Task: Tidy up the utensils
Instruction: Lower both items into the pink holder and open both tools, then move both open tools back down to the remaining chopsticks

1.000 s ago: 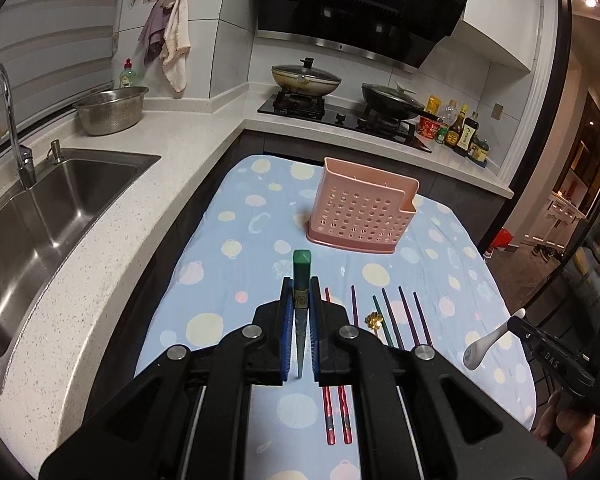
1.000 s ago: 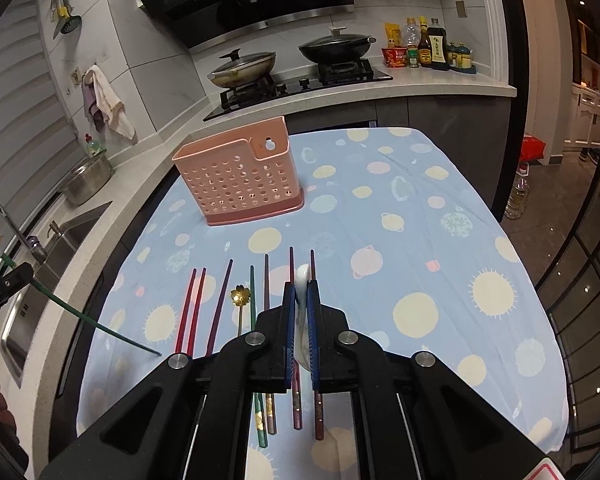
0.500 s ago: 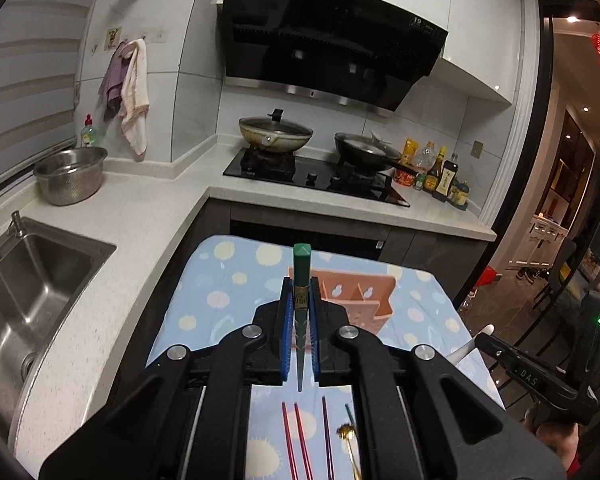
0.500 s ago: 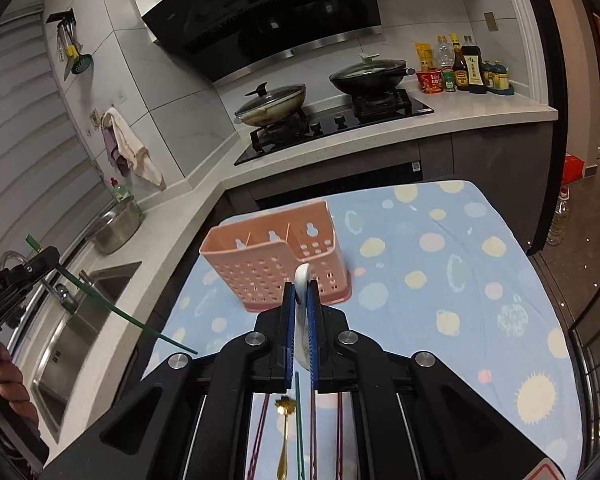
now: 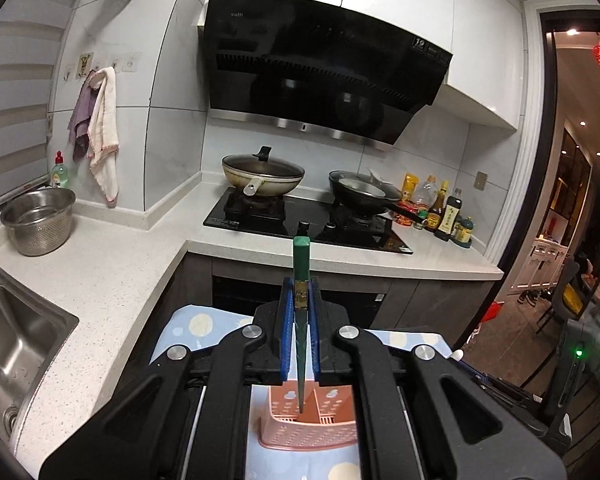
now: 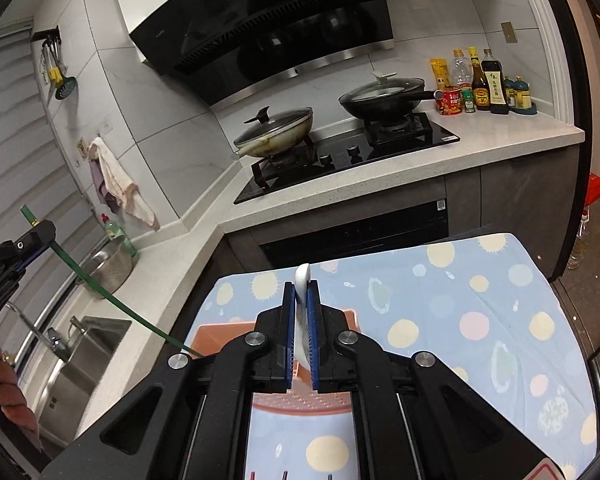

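My left gripper (image 5: 300, 286) is shut on a green chopstick (image 5: 301, 258), gripped near its thick end, which pokes up past the fingertips. The thin tip hangs down over the pink perforated utensil holder (image 5: 312, 428) on the dotted blue tablecloth (image 5: 196, 324). My right gripper (image 6: 300, 286) is shut on a white spoon (image 6: 302, 276) held upright, and the pink holder (image 6: 220, 336) lies right under its fingers. In the right wrist view the left gripper (image 6: 46, 234) comes in from the left, and the green chopstick (image 6: 112, 304) slants down toward the holder.
Behind the table stands a counter with a black hob (image 5: 308, 220), two pans and sauce bottles (image 6: 484, 88). A sink (image 5: 12, 344) and steel bowl (image 5: 38, 220) are on the left. A hand (image 6: 4, 380) holds the left gripper. Dark red chopstick tips (image 6: 285, 474) show at the bottom edge.
Both grippers rose and moved forward over the table with the chopstick and spoon still held. The pink holder now sits beneath them, and the utensils on the cloth have slid almost out of view.
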Motion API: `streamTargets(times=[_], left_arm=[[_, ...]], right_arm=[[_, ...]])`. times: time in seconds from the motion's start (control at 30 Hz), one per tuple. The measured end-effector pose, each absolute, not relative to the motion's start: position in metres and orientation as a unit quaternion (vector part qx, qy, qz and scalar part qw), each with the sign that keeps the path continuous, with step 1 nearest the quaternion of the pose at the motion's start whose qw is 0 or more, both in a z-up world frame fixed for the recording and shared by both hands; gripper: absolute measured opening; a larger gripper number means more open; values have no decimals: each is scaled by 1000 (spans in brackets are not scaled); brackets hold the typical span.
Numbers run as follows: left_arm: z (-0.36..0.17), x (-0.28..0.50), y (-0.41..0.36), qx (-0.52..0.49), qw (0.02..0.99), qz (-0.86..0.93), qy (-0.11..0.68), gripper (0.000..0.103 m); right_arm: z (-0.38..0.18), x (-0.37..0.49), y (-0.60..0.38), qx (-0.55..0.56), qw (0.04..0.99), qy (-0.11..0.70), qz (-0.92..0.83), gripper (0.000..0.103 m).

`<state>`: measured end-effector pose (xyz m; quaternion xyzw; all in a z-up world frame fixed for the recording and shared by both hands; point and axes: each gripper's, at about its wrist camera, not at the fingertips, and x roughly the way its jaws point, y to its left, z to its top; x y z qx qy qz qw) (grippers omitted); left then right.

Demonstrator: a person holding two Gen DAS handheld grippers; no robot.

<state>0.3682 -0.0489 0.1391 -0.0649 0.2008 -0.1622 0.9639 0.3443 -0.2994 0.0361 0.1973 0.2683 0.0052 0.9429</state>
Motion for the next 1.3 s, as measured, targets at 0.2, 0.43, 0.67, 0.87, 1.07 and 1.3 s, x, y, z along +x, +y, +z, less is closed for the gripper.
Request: streamTargets(times=[0.2, 0.43, 0.67, 0.87, 1.07, 1.3], left_arm=[[110, 396, -50, -74, 958, -155, 230, 7], [89, 403, -44, -73, 955, -149, 248, 8], [84, 393, -33, -83, 956, -126, 253, 37], [80, 368, -18, -84, 954, -117, 263, 46], [65, 328, -8, -68, 951, -110, 282, 46], [21, 271, 8, -64, 937, -97, 330, 46]], right_arm=[[9, 365, -296, 193, 935, 298, -2, 6], [-9, 370, -298, 193, 931, 310, -17, 9], [3, 352, -294, 176, 940, 293, -27, 22], [14, 320, -290, 177, 941, 287, -16, 28], [16, 270, -280, 159, 946, 281, -19, 37], [-14, 199, -272, 143, 938, 316, -34, 37]])
